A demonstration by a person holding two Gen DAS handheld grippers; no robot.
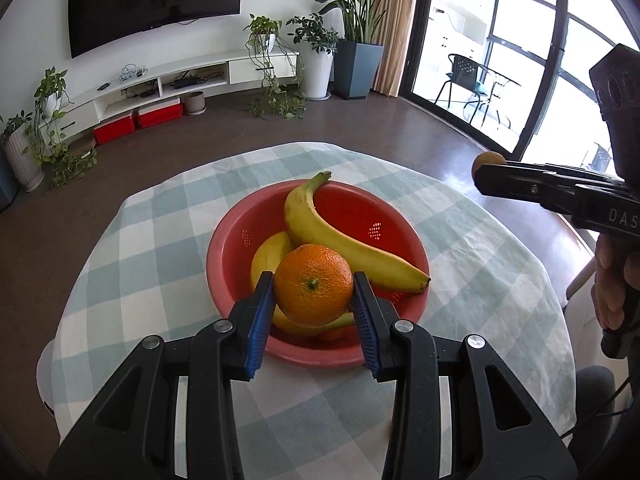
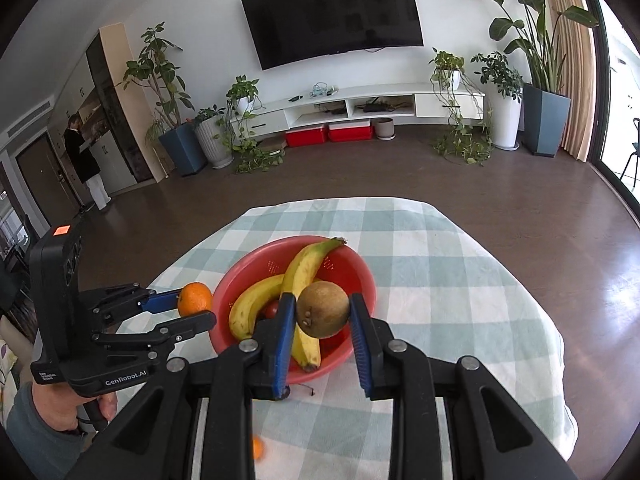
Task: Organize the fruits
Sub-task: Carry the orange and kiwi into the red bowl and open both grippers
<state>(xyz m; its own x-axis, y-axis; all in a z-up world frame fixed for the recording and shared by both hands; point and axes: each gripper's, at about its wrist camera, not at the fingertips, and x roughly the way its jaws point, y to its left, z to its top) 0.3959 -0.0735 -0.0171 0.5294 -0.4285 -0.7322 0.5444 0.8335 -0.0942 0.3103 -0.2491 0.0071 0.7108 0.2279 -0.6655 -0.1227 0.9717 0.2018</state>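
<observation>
Step in hand: transfer of two fruits to the red bowl (image 1: 224, 248), which stands on the checked worktop (image 1: 132, 264) and already contains two bananas (image 1: 344, 240). The left claw (image 1: 314, 304) is clamped on an orange (image 1: 313, 284), held above the near rim of the bowl. The right claw (image 2: 322, 320) is clamped on a brown, kiwi-like fruit (image 2: 323, 309), held raised near the bowl; its exact position relative to the rim cannot be confirmed. A small red item shows between the bananas in the right wrist view. Next move, by judgement: lower each fruit into free space beside the bananas, then part the pads. Release low to prevent rolling.
</observation>
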